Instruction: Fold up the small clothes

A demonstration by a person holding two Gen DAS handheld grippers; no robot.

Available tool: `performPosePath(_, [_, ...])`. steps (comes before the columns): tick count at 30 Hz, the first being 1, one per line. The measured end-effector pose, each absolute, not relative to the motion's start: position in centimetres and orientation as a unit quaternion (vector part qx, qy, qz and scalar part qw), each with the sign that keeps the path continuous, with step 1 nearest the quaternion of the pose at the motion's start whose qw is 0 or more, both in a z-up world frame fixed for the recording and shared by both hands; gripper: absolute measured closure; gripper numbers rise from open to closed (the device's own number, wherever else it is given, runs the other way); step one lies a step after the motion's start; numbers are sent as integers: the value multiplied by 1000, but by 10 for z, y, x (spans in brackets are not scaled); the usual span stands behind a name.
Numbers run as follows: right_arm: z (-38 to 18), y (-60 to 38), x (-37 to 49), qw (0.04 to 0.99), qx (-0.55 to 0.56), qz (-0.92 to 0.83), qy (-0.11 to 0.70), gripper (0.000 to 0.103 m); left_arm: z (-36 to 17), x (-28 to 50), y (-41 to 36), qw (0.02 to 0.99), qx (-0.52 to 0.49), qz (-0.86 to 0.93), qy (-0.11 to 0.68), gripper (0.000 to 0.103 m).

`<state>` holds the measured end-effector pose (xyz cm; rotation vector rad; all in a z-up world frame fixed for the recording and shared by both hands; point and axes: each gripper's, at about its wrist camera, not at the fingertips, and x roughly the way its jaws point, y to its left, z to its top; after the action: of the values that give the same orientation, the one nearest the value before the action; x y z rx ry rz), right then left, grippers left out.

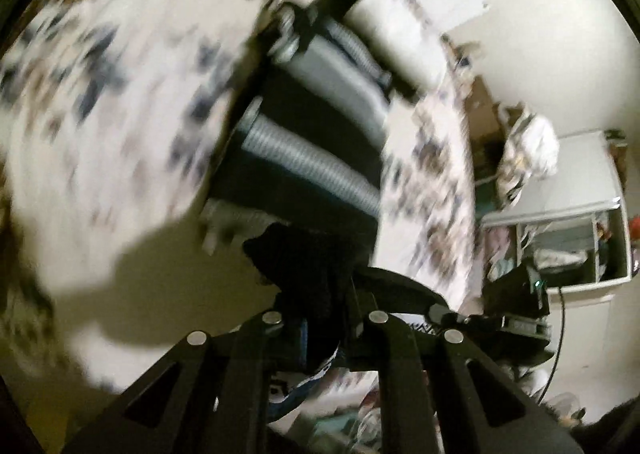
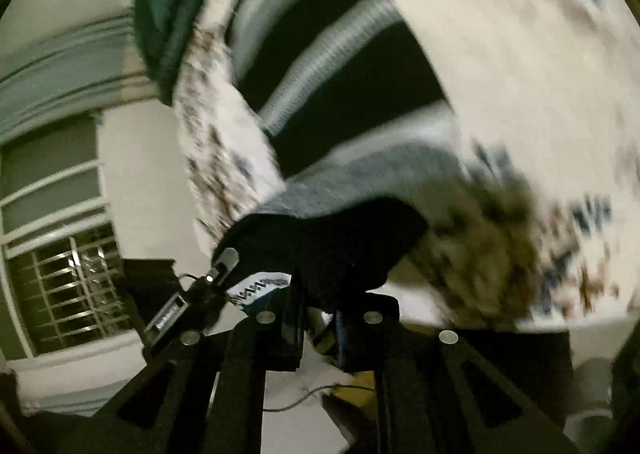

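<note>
A small garment with black and grey ribbed stripes (image 1: pixel 320 125) hangs stretched between my two grippers above a white bedsheet with a dark floral print (image 1: pixel 100 93). My left gripper (image 1: pixel 320 318) is shut on the garment's black edge (image 1: pixel 304 262). In the right wrist view the same striped garment (image 2: pixel 340 93) runs up from my right gripper (image 2: pixel 320 318), which is shut on its black edge (image 2: pixel 328 242). Both views are motion-blurred.
The patterned sheet (image 2: pixel 520 73) fills much of both views. A white shelf unit (image 1: pixel 572 230) with a heap of clothes (image 1: pixel 528 149) on top stands to the right. A barred window (image 2: pixel 68 286) and a dark green cloth (image 2: pixel 168 5) show at left.
</note>
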<state>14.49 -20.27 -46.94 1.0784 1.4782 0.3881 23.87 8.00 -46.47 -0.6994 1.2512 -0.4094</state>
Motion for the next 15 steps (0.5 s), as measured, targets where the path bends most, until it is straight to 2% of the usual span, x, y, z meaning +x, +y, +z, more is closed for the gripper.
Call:
performPosePath(4, [-452, -226, 219, 623, 478, 160, 598, 91, -466, 317, 81, 745, -337, -194, 542, 94])
performPosePath(9, [-456, -236, 331, 642, 496, 121, 572, 91, -481, 412, 81, 744, -351, -185, 539, 92])
performPosePath(12, [-473, -251, 394, 634, 508, 99, 575, 90, -500, 464, 82, 723, -371, -177, 555, 79])
performPosePath(15, [-491, -263, 437, 626, 527, 80, 569, 85, -518, 500, 86, 701, -395, -170, 569, 78])
